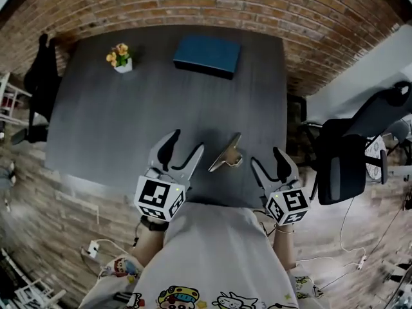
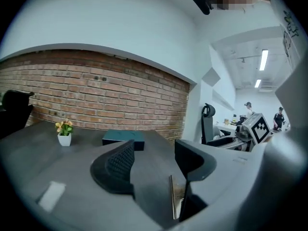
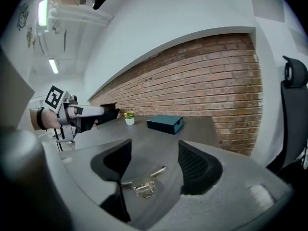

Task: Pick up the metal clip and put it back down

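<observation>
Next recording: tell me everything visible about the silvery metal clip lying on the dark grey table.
The silvery metal clip looks like polished steel: a long flat lever joined to a broader folded body. It lies on the dark grey table near its front edge, slanting diagonally, between the left gripper and the right gripper. Neither touches it; only the table does.

A brick wall (image 1: pixel 193 5) runs behind the dark grey table (image 1: pixel 129 127); a black office chair (image 1: pixel 347 163) stands beside it (strip lights (image 2: pixel 263 60) glow overhead).
</observation>
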Tool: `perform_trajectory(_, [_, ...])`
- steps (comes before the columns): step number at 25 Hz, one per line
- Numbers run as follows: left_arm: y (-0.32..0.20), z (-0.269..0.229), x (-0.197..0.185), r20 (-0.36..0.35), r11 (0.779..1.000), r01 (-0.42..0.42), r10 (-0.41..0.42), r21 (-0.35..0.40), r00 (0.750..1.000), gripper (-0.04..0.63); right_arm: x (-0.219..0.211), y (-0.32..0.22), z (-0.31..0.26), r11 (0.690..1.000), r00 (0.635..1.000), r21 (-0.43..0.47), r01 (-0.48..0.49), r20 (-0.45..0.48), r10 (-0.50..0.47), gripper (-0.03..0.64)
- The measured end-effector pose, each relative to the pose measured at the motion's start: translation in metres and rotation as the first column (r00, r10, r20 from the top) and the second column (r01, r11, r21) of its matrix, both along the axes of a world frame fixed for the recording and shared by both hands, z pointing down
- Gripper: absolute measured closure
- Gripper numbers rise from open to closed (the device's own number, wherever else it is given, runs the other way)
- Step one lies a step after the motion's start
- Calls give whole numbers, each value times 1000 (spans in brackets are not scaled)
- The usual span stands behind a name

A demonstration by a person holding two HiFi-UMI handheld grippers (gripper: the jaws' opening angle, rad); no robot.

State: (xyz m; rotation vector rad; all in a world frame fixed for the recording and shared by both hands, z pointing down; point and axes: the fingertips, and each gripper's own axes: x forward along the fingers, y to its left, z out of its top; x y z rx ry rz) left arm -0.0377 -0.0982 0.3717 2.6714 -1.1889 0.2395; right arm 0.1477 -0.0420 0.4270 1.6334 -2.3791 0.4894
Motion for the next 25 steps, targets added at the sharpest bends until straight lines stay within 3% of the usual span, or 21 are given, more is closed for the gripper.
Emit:
perform_trajectory(6, [10,1,-11,-2,997,83,-83,-9,997,330,-15,-5,-4,994,994,10,110,8,-110,318])
perform_trajectory(11, [11,1,-18,-7,994,106,-107,-12,994,330,-20,-10,-5,990,990,7,143,5,-143,310])
perform_trajectory(25, [9,12,-15,-11,997,48,-48,-59,999,330,-30,-12,6,988,988,-52,149,-24,-150,305])
